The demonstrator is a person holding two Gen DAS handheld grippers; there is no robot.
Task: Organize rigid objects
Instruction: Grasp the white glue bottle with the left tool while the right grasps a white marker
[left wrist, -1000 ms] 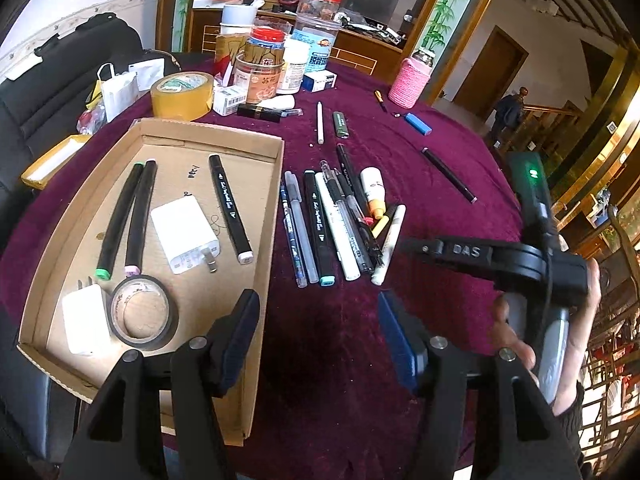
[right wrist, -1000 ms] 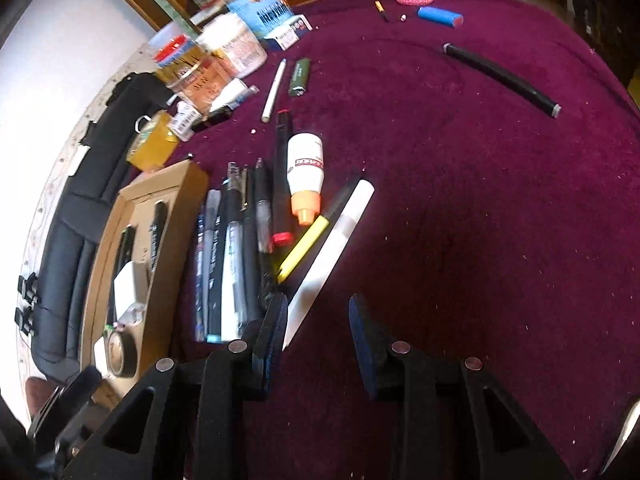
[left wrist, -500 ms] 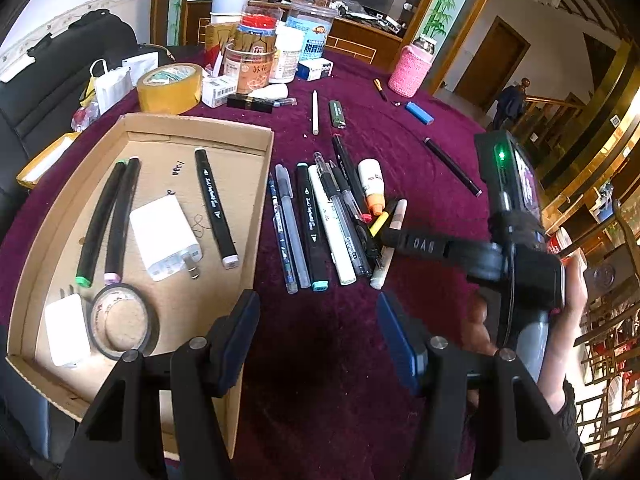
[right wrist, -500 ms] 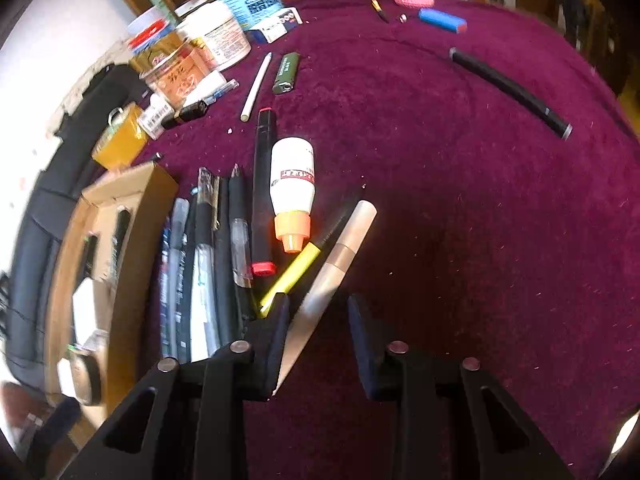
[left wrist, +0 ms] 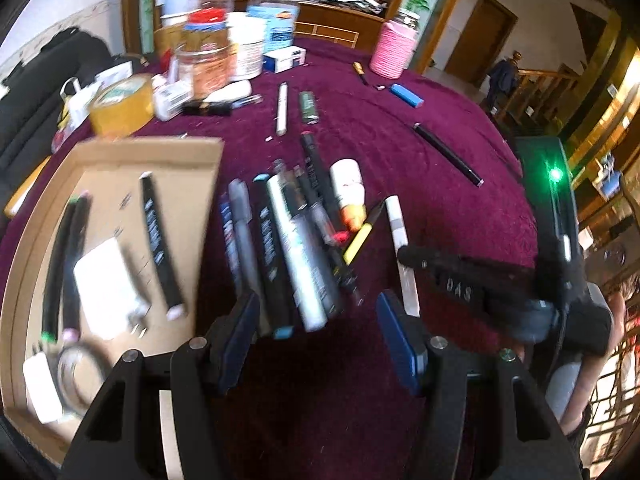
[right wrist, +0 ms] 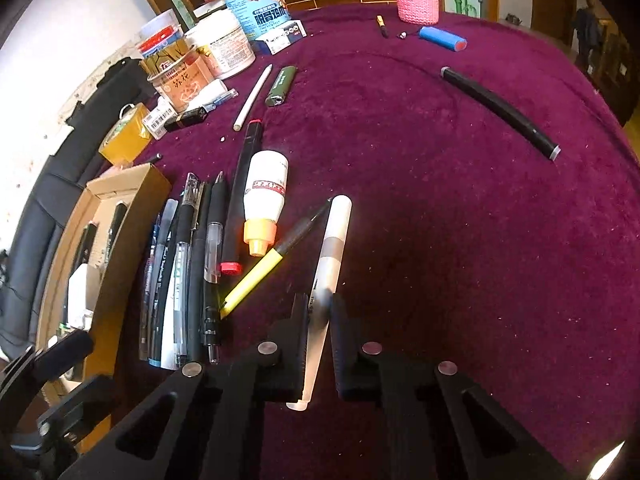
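- Left wrist view: our left hand-held gripper (left wrist: 318, 338) sits at bottom centre with its jaws apart and nothing between them; blue pads (left wrist: 398, 340) are visible.
- Just above it a row of pens and markers (left wrist: 288, 248) lies side by side on the maroon bench (left wrist: 400, 152), blurred by motion.
- The cardboard tray (left wrist: 208, 200) is at left; inside it are black markers (left wrist: 158, 240), a white charger (left wrist: 108, 288) and a tape roll (left wrist: 78, 372) in the lower left corner.
- Our right hand-held gripper (left wrist: 404, 256) comes in from the right of the frame, its tip on the white pen (left wrist: 396, 216); the jaws are closing on it.
- A glue bottle (left wrist: 348, 192) with an orange cap lies just left of the white pen, with a yellow highlighter (left wrist: 358, 240) between them.
- Jars, a yellow tape roll (left wrist: 122, 106) and a pink holder (left wrist: 392, 54) are across the top.
- Right wrist view: our right hand-held gripper (right wrist: 320, 320) is at bottom centre, clamped on the white pen (right wrist: 334, 240), which runs between the pads and pokes out below.
- The yellow highlighter (right wrist: 252, 276) and glue bottle (right wrist: 266, 196) are just to the left, then the row of pens (right wrist: 188, 264) and the cardboard tray (right wrist: 124, 248) at the left edge.
- A lone black marker (right wrist: 500, 110) is at upper right, well apart, and a blue lighter (right wrist: 442, 38) is at top.
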